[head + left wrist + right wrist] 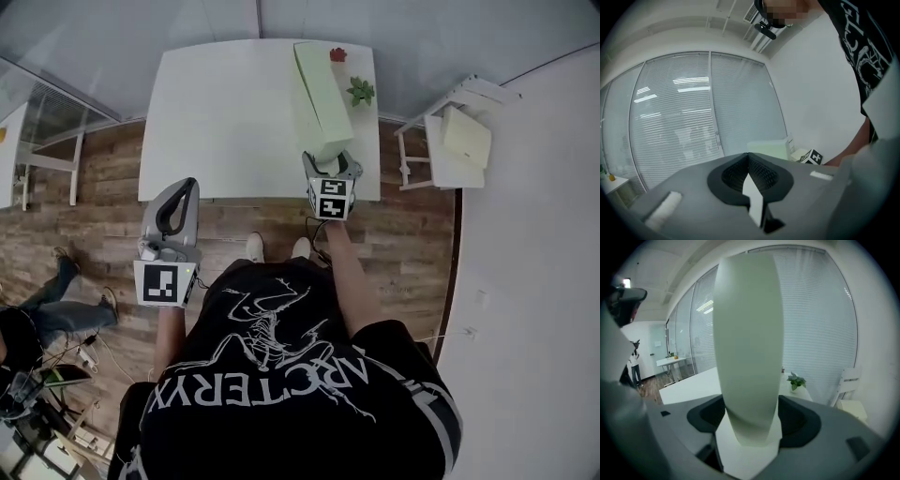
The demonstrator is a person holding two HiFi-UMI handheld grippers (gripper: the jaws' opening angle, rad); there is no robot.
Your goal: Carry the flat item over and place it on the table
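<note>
A long, flat, pale green item (321, 94) lies along the right side of the white table (225, 112), its near end at the front edge. My right gripper (328, 165) is at that end with the item (747, 343) between its jaws, which stand wide and do not visibly press on it. My left gripper (187, 184) hangs off the table's front left corner over the wood floor, shut and empty, its pads (749, 161) meeting. From the left gripper view the green item (768, 149) shows in the distance.
A small potted plant (361, 90) and a red object (337, 54) stand on the table right of the item. A white rack (450, 150) holding a pale cushion (466, 136) stands off the table's right side. A person (37, 309) is on the floor at left.
</note>
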